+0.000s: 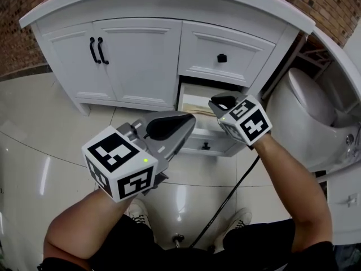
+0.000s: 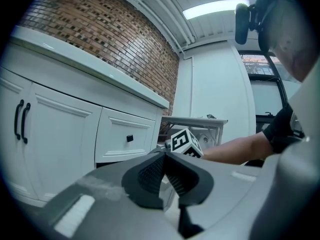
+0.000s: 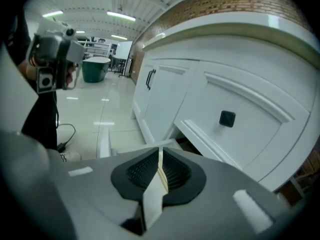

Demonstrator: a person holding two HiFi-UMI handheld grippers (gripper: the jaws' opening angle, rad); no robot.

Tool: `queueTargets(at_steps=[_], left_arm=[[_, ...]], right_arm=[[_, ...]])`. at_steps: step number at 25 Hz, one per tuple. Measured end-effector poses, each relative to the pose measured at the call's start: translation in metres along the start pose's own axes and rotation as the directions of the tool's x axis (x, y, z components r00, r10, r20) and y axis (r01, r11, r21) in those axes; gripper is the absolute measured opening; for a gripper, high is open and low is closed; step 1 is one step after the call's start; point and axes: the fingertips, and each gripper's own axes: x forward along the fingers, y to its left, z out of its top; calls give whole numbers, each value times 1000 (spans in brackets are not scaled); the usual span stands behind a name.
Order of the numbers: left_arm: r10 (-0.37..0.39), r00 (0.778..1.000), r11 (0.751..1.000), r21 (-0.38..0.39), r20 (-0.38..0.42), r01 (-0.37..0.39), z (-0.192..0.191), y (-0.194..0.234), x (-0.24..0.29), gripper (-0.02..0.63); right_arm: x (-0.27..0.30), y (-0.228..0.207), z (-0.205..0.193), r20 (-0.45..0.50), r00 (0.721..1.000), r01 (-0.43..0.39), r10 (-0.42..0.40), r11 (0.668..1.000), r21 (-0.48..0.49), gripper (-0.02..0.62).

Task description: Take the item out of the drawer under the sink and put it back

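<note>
We faced the white cabinet (image 1: 141,55) with its lower drawer (image 1: 210,144) pulled out. Our left tongs (image 2: 164,155) hung closed and empty. Over the drawer, our right tongs (image 3: 160,156) pinched a thin cream card (image 3: 156,194).

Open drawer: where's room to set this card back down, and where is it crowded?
The open drawer looks free left of the right gripper; floor tiles below the cabinet doors are bare. Tight toward the toilet.

all views (head from above) share sink cabinet (image 1: 141,66).
</note>
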Motion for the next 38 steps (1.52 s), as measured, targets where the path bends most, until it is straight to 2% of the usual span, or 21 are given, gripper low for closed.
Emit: queueTargets(at_steps=[2, 4, 8, 12, 15, 19, 22, 25, 33, 38], left_arm=[[-7, 1000, 1000, 10, -4, 7, -1, -6, -1, 6], [-11, 1000, 1000, 22, -10, 12, -2, -10, -2, 6], [-27, 999, 999, 29, -22, 28, -7, -17, -2, 6], [-54, 998, 998, 19, -35, 55, -12, -27, -2, 6], [-74, 997, 997, 26, -34, 75, -11, -35, 2, 6], [-91, 995, 995, 43, -40, 92, -12, -42, 3, 6], [-92, 995, 995, 44, -47, 94, -15, -43, 2, 6], [-86, 995, 995, 45, -52, 88, -17, -42, 1, 6], [-82, 995, 995, 52, -51, 85, -14, -40, -3, 6], [-83, 995, 995, 54, -51, 86, -15, -42, -2, 6]], right_arm=[[-20, 13, 13, 63, 998, -32, 29, 999, 39, 8], [-38, 27, 22, 111, 992, -70, 63, 996, 61, 8], [-81, 44, 40, 208, 976, -77, 61, 994, 73, 8], [-129, 54, 53, 331, 942, -97, 47, 986, 136, 8], [-155, 53, 51, 375, 926, -120, 29, 968, 221, 8], [-178, 55, 53, 426, 904, -194, 37, 923, 331, 8], [-194, 65, 57, 472, 880, -238, 51, 908, 344, 8], [-206, 70, 52, 508, 860, -249, 43, 905, 344, 8], [-212, 58, 22, 494, 870, -243, -9, 863, 443, 6], [-204, 65, 7, 452, 892, -225, 8, 875, 429, 6]])
